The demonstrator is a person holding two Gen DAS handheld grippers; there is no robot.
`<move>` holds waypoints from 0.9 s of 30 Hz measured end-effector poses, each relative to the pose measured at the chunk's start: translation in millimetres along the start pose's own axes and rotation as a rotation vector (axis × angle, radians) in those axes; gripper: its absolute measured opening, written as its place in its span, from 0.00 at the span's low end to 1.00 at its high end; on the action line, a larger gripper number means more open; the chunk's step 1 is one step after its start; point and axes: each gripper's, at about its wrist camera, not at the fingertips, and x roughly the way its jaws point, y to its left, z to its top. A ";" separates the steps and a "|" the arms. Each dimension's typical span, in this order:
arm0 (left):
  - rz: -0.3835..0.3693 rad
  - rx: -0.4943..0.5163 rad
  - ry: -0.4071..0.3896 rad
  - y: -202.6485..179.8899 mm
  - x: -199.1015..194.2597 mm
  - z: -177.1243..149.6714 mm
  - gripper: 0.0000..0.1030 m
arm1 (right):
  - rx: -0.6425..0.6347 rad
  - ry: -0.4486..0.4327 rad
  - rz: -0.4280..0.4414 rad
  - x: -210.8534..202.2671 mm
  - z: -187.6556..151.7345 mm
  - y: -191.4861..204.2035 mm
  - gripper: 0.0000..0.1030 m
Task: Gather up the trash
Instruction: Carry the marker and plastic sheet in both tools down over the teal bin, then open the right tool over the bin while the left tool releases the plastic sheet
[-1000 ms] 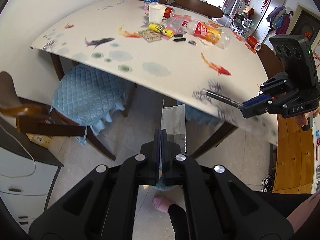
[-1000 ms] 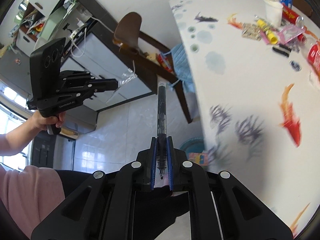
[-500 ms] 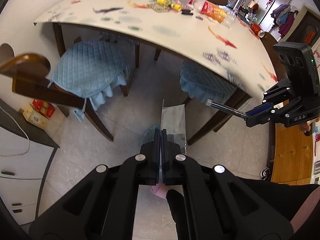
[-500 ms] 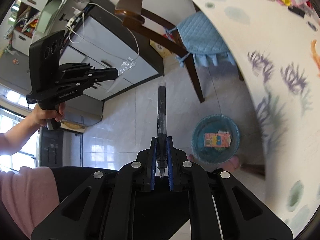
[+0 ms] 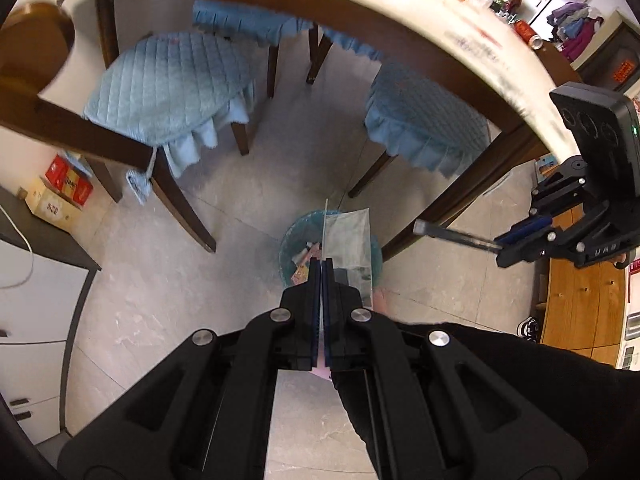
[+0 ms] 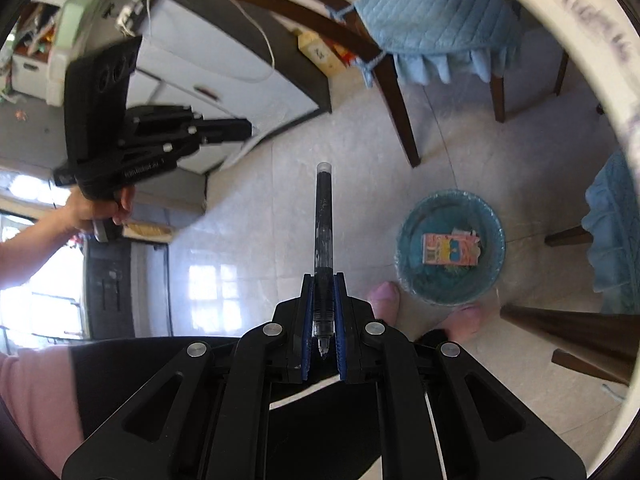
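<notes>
My left gripper is shut on a clear plastic wrapper, which hangs right over the blue trash bin on the floor. In the right wrist view that gripper shows blurred at the upper left, held by a hand. My right gripper is shut on a black pen that sticks out forward, to the left of the bin. A pink carton lies inside the bin. The left wrist view has the right gripper and pen to the right of the bin.
The table edge arches above. Chairs with blue cushions and dark legs stand around the bin. A white cabinet and a cardboard box sit to the left. The person's feet are beside the bin.
Both grippers have sunk from table height to below the table edge, each still holding its item. The tabletop litter has left view and the bin now shows close below.
</notes>
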 end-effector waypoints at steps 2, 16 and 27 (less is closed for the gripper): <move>-0.003 -0.016 0.030 7.0 20.2 -3.1 0.00 | 0.029 0.015 0.006 18.5 1.1 -12.1 0.10; -0.074 -0.027 0.180 22.3 214.1 -24.1 0.00 | 0.308 0.068 -0.111 186.8 -23.0 -141.4 0.10; -0.102 -0.007 0.297 10.2 349.7 -41.9 0.00 | 0.475 0.068 -0.137 263.2 -38.5 -222.7 0.10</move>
